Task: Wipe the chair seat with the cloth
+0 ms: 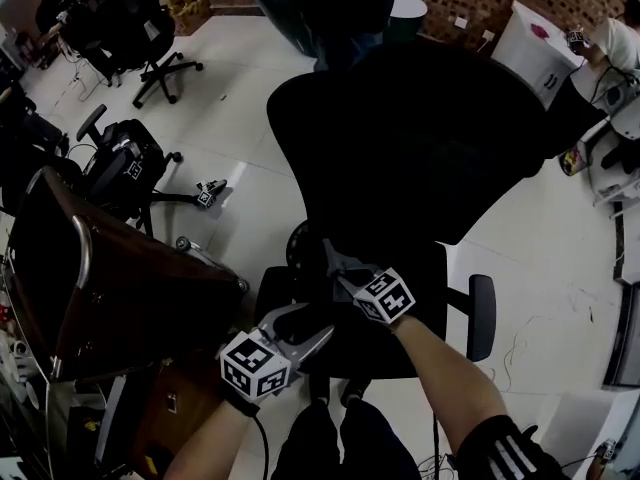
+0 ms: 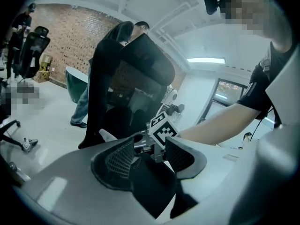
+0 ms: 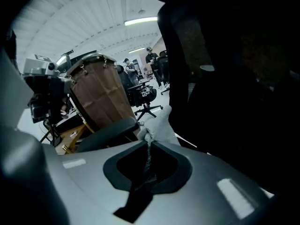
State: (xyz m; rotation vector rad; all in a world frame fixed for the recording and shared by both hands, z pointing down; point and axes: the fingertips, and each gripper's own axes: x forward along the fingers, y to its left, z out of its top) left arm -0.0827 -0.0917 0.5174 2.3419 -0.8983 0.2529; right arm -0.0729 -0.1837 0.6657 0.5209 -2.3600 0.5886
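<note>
Flagging the weak spots first. The right hand-held gripper point(image 3: 148, 142) has its jaws together on a thin fold of a pale grey bunched cloth point(image 3: 158, 122), and most of the fabric bulges out past the jaw tips.

- Likely failure: dragging across the upholstery tugs that fold out of the pinch. The bite is small and the rubbing works against it.
- The cloth is wadded, not spread, so the hard jaw tips could meet the seat before the fabric does.
- The black office chair looks like the swivel kind, so a sideways push may turn or roll it instead of wiping.
- The left hand-held gripper point(image 2: 147, 156) stands wide apart with nothing between its pads. The right one's marker cube point(image 2: 163, 129) sits just beyond its jaws, so the two are close enough to knock together on a stroke.

Position: the cloth sits at the tip of the right hand-held gripper point(image 1: 332, 256), over the black padded chair seat point(image 1: 420, 278) and in front of the tall black backrest point(image 1: 420, 138). The head view is too dark to show the cloth or whether it touches the seat.
</note>
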